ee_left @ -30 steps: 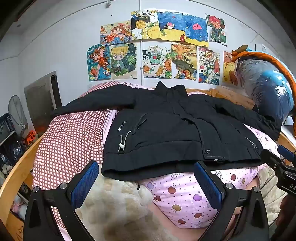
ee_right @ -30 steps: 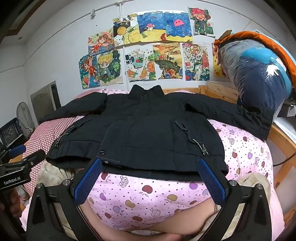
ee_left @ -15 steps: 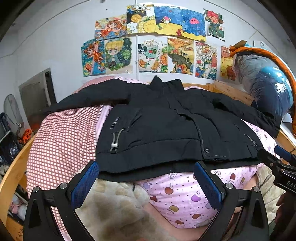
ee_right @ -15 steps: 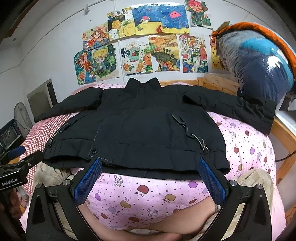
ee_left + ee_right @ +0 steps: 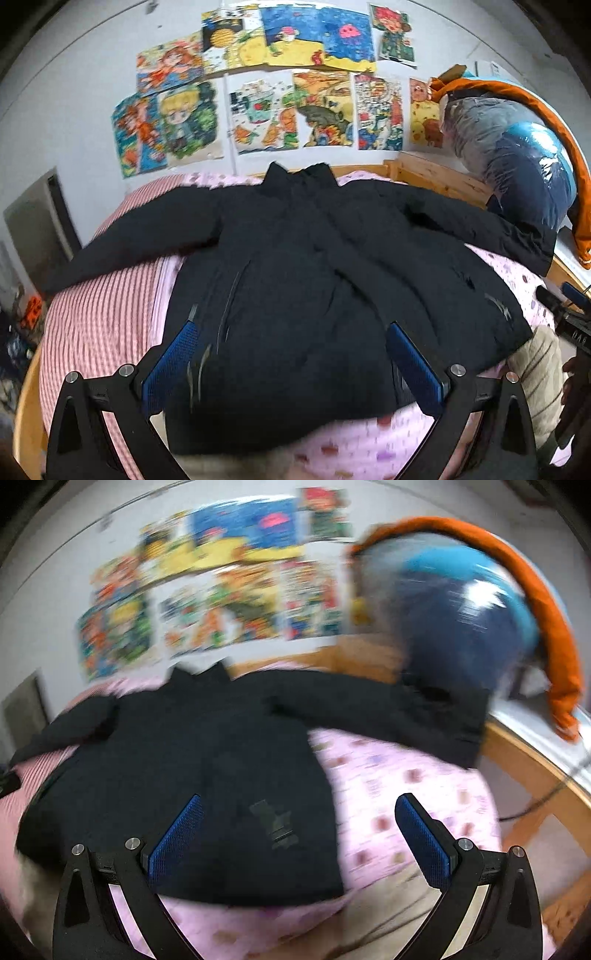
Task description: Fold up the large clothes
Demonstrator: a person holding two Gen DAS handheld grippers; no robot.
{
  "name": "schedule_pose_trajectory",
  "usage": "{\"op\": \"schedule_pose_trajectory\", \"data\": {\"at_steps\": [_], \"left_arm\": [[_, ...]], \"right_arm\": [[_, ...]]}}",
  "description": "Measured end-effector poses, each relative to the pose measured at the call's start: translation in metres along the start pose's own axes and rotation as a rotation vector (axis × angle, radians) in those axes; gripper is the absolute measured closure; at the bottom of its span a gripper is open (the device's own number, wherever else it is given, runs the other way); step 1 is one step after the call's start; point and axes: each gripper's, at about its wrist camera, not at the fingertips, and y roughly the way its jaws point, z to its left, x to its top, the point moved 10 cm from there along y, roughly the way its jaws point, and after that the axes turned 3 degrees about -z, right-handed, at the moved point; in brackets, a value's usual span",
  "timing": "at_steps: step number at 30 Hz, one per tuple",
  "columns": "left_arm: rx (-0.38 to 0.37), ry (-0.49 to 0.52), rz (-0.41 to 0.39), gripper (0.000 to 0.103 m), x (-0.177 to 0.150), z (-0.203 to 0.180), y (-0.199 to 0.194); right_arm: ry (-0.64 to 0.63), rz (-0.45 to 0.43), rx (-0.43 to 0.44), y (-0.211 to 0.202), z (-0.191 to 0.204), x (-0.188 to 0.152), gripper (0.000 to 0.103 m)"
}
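Observation:
A large black jacket [image 5: 314,280] lies spread flat, front up, on the bed, with its sleeves out to both sides and its collar toward the wall. My left gripper [image 5: 291,362] is open and empty, hovering over the jacket's lower hem. My right gripper [image 5: 299,838] is open and empty, over the jacket's [image 5: 192,768] lower right part and the pink sheet [image 5: 406,786]. The right wrist view is blurred by motion. The right gripper's body also shows in the left wrist view [image 5: 569,321] at the right edge.
The bed has a pink fruit-print sheet [image 5: 517,273] and a red checked cover [image 5: 99,317] at the left. A beige blanket [image 5: 539,365] lies at the near edge. A bagged blue and orange quilt [image 5: 524,158] stands at the right. A wooden bed frame [image 5: 535,760] borders the right side.
Both grippers have moved forward over the jacket. The right gripper has also swung to the right, toward the right sleeve. Both stay open.

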Motion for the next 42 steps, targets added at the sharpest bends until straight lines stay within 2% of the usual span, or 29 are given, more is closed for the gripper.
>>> {"op": "schedule_pose_trajectory", "data": {"at_steps": [4,8,10,13,17,20,25,27,32,33,35,37,39,42], "left_arm": [[-0.014,0.106,-0.011,0.000,0.042,-0.022,0.038],[-0.117,0.138,0.049,0.000,0.075,-0.062,0.098],[-0.148,0.122,0.082,0.000,0.091,-0.081,0.134],[-0.144,0.113,0.119,0.000,0.110,-0.111,0.188],[-0.113,0.158,0.111,0.000,0.134,-0.151,0.261],[-0.133,0.163,0.145,0.000,0.137,-0.182,0.310],[-0.176,0.135,0.220,0.000,0.124,-0.223,0.375],[-0.180,0.129,0.217,0.000,0.120,-0.233,0.391],[-0.165,0.178,0.310,0.000,0.090,-0.244,0.423],[-0.170,0.173,0.336,0.000,0.084,-0.244,0.427],[-0.187,0.152,0.351,0.000,0.081,-0.242,0.429],[-0.181,0.137,0.350,0.000,0.085,-0.238,0.425],[-0.179,0.109,0.307,0.000,0.097,-0.229,0.411],[-0.208,0.071,0.240,0.000,0.119,-0.213,0.377]], "right_arm": [[0.247,-0.003,-0.105,0.027,-0.069,0.012,0.001],[0.445,-0.017,-0.148,0.066,-0.118,0.012,0.001],[0.523,0.018,-0.160,0.088,-0.134,0.005,0.001],[0.611,0.070,-0.177,0.125,-0.146,-0.009,0.001],[0.736,0.097,-0.185,0.162,-0.147,-0.023,0.001],[0.754,0.030,-0.203,0.176,-0.145,-0.017,0.001],[0.881,-0.067,-0.185,0.187,-0.157,-0.016,0.001],[0.907,-0.093,-0.181,0.190,-0.159,-0.018,0.007],[0.959,-0.121,-0.218,0.191,-0.168,-0.030,0.053],[0.966,-0.132,-0.221,0.190,-0.166,-0.027,0.057],[0.957,-0.158,-0.213,0.184,-0.163,-0.020,0.077],[0.932,-0.173,-0.202,0.177,-0.158,-0.007,0.082],[0.889,-0.191,-0.185,0.168,-0.148,0.009,0.085],[0.739,-0.247,-0.161,0.143,-0.122,0.047,0.086]]}}
